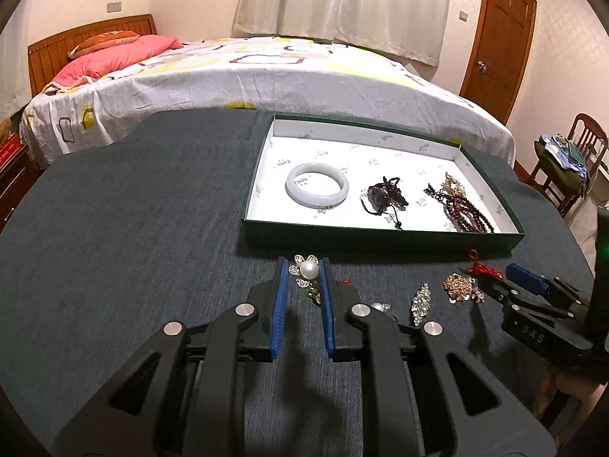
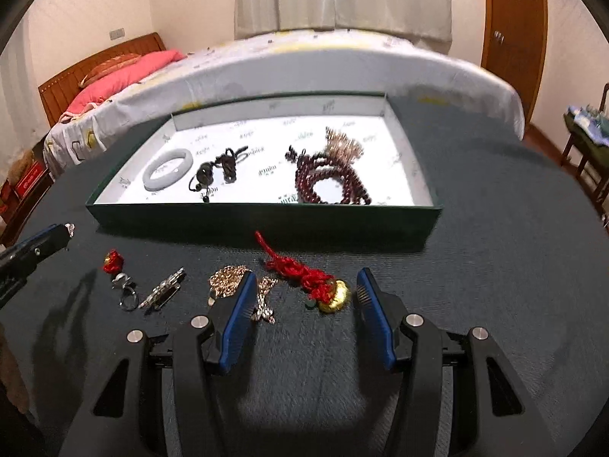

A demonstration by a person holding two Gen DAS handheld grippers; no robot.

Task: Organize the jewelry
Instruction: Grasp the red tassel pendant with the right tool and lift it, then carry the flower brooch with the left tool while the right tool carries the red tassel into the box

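1. My left gripper is clamped on the pearl flower brooch. The blue pads sit nearly together with the pearl pinched between the tips. The brooch looks lifted just off the cloth; I can't confirm that.
2. The brooch sits just short of the box's near wall, close to its near-left corner.
3. My right gripper has its jaws about half open and holds nothing. The red knotted cord with gold charm lies on the tabletop between the pads, nearer the right one, with no pad touching it.
4. The left pad of that gripper overlaps the gold chain cluster; contact unclear.
5. Green box, white lining, stands toward the tabletop's far edge. Inside, left to right along its near wall: white bangle, dark pendant on black cord, dark red bead strand with a gold-tone piece at its far end.
6. Loose on the tabletop in front of the box, left of the chain cluster: rhinestone leaf brooch, silver ring, small red-and-gold charm.
7. The right view is motion-blurred, so fine detail there is soft.
8. Past the table's far edge is a bed with a patterned cover.
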